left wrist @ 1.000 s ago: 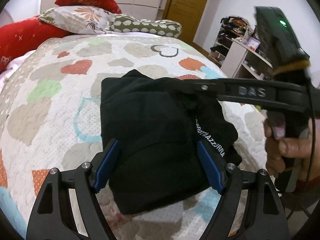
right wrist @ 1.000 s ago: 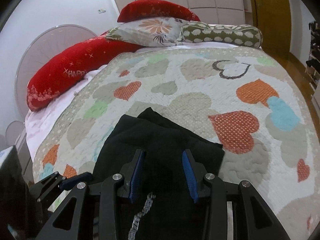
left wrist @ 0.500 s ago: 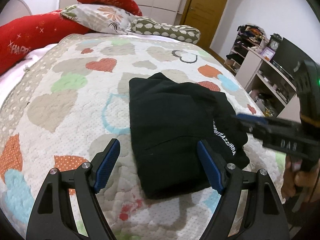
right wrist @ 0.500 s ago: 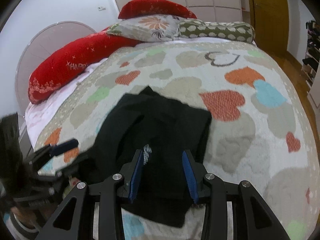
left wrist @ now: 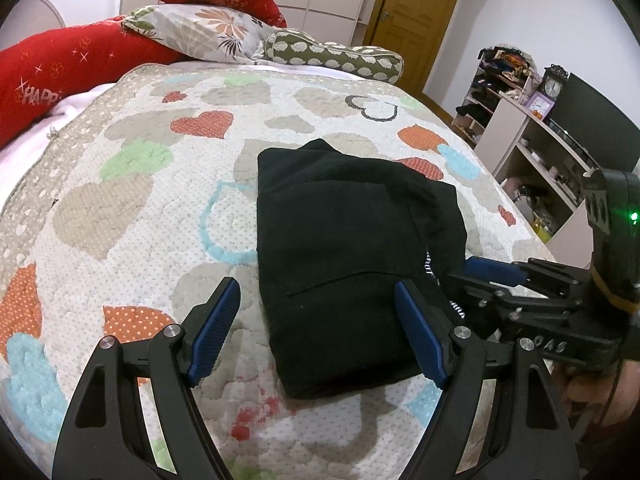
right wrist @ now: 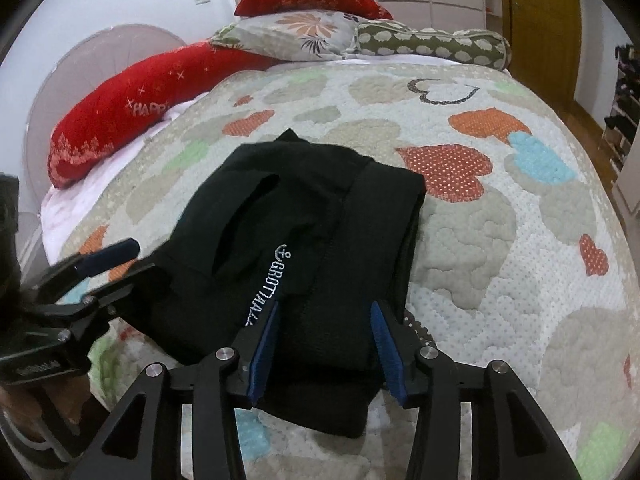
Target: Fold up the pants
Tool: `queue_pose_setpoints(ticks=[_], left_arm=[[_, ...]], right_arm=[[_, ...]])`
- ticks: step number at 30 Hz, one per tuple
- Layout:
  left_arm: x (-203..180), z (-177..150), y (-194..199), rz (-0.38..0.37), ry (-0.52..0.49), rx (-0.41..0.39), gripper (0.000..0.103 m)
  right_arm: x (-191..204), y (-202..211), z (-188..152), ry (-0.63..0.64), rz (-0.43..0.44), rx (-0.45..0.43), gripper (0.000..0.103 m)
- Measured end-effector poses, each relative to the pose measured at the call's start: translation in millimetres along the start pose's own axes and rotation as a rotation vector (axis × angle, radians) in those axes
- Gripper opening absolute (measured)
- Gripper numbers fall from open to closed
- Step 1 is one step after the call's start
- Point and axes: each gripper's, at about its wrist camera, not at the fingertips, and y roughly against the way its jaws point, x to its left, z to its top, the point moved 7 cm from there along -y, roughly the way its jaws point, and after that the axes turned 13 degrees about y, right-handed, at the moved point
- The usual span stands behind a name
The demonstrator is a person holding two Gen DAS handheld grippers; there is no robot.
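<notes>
The black pants (left wrist: 340,240) lie folded into a thick rectangle on the heart-patterned quilt (left wrist: 140,200). White lettering runs along one fold (right wrist: 264,280). My left gripper (left wrist: 318,320) hovers wide open over the near edge of the pants, touching nothing. My right gripper (right wrist: 326,340) sits low at the pants' (right wrist: 312,216) near right corner. Its jaws are opening, with a fold of fabric lying between the blue pads. In the left wrist view the right gripper (left wrist: 492,272) reaches in from the right edge, held by a hand. The left gripper (right wrist: 112,254) shows at the left of the right wrist view.
Red, floral and green pillows (left wrist: 208,28) line the head of the bed. A shelf unit (left wrist: 520,132) with clutter and a dark screen stands to the right, and a wooden door (left wrist: 416,12) is behind. A white fan (right wrist: 80,80) stands beyond the bed's left side.
The right gripper carried the top fold toward the near edge and came down; the pants now lie flat. Its jaws have widened. The left gripper stayed open and hardly moved.
</notes>
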Motion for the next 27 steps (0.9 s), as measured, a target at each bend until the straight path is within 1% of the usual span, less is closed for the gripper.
queue_pose_setpoints(ticks=[2, 4, 6, 7, 8, 12, 15, 17, 20, 25, 27], left_arm=[[1, 2, 4, 0.001, -0.004, -0.006, 0.079], [4, 9, 10, 0.000, 0.002, -0.026, 0.079], [9, 17, 15, -0.027, 0.030, -0.035, 0.079], [12, 20, 16, -0.044, 0.046, -0.030, 0.079], [15, 22, 16, -0.062, 0.063, -0.017, 0.079], [26, 27, 3, -0.105, 0.127, 0.043, 0.079], [32, 26, -10, -0.127, 0.174, 0.088, 0.079], [32, 25, -19, -0.155, 0.197, 0.115, 0.079], [28, 25, -26, -0.194, 0.206, 0.133, 0.079], [24, 24, -45, -0.228, 0.228, 0.187, 0.080], [25, 24, -51, -0.246, 0.252, 0.188, 0.080]], right_arm=[[-3, 7, 4, -0.018, 0.017, -0.021, 0.047], [-11, 15, 9, -0.047, 0.011, -0.053, 0.051], [-22, 20, 13, -0.088, 0.006, -0.087, 0.061], [-27, 19, 14, -0.107, 0.008, -0.091, 0.072], [-31, 18, 14, -0.122, 0.012, -0.087, 0.075], [-41, 1, 11, -0.181, 0.081, -0.052, 0.075], [-42, -9, 12, -0.214, 0.148, -0.066, 0.075], [-42, -16, 13, -0.219, 0.172, -0.066, 0.075], [-43, -28, 12, -0.226, 0.203, -0.057, 0.075], [-46, -37, 20, -0.239, 0.259, -0.113, 0.076], [-48, -39, 22, -0.249, 0.279, -0.135, 0.076]])
